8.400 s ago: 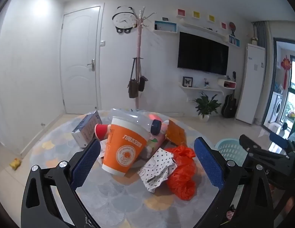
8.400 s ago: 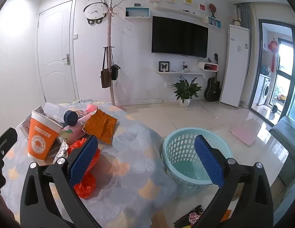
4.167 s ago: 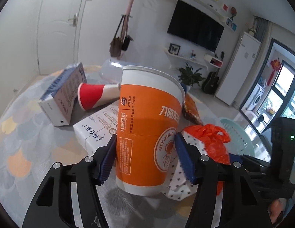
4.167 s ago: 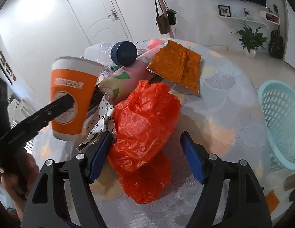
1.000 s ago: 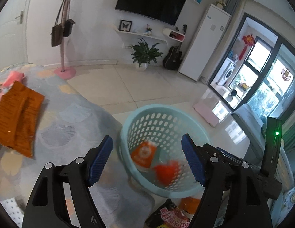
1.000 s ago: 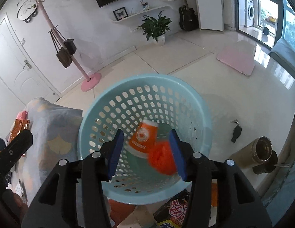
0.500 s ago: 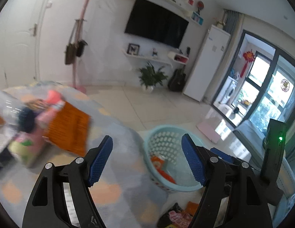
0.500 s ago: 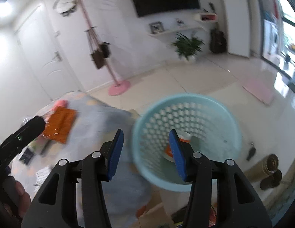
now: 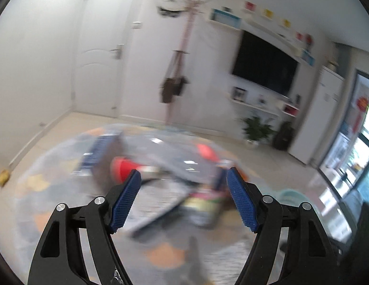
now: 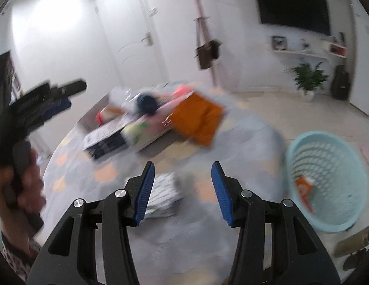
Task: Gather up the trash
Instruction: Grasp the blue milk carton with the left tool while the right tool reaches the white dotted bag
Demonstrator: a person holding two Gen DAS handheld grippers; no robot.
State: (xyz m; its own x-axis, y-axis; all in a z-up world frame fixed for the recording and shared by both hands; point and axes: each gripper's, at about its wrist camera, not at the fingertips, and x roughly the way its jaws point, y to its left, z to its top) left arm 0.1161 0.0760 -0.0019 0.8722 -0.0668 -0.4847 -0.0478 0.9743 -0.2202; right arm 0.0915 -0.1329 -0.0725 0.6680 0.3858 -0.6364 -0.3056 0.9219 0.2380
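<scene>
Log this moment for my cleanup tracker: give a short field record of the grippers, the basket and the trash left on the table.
left gripper: open, nothing between the jaws
right gripper: open, nothing between the jaws
laundry basket: pale blue, on the floor beside the table
in basket: orange paper cup
on table: orange wrapper, red cup, patterned paper bag, blurred boxes and bottles
image quality: motion blur in both views

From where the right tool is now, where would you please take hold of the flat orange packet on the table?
Probably by the orange packet's near lower edge, coming from the basket side: it lies flat, and that edge faces bare cloth while its far side abuts the pile.
</scene>
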